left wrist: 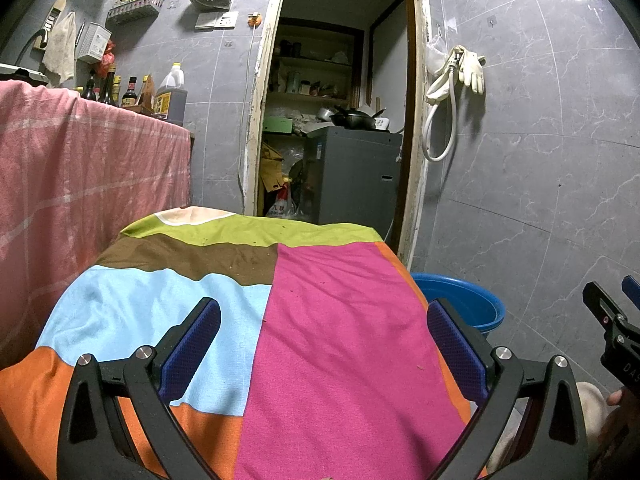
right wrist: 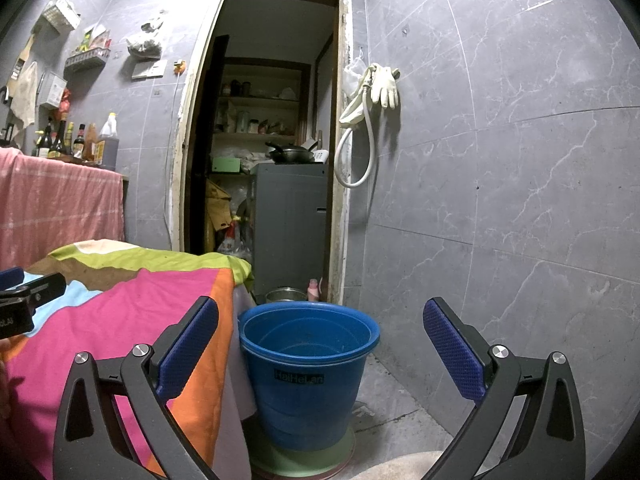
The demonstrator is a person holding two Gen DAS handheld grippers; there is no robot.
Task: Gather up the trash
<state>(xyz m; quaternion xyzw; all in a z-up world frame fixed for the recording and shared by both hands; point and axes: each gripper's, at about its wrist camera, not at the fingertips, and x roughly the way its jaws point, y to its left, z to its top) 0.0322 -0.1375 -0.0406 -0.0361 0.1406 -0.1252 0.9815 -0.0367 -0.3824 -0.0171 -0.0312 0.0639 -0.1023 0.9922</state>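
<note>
My left gripper (left wrist: 324, 340) is open and empty, held just above a table covered with a multicoloured cloth (left wrist: 320, 300). Only small crumbs (left wrist: 420, 367) lie on the cloth. My right gripper (right wrist: 320, 340) is open and empty, held off the table's right edge, facing a blue bucket (right wrist: 308, 376) on the floor. The bucket looks empty inside. The bucket's rim also shows in the left wrist view (left wrist: 464, 300) beside the table. The right gripper appears at the right edge of the left wrist view (left wrist: 612, 320). The left gripper shows at the left edge of the right wrist view (right wrist: 24, 300).
A pink cloth (left wrist: 80, 184) drapes a counter on the left, with bottles (left wrist: 168, 96) on top. A doorway (left wrist: 340, 120) behind the table opens on a grey appliance (right wrist: 288, 224) and shelves. Gloves and a hose (right wrist: 372, 100) hang on the tiled wall. A metal pot (right wrist: 284, 294) sits behind the bucket.
</note>
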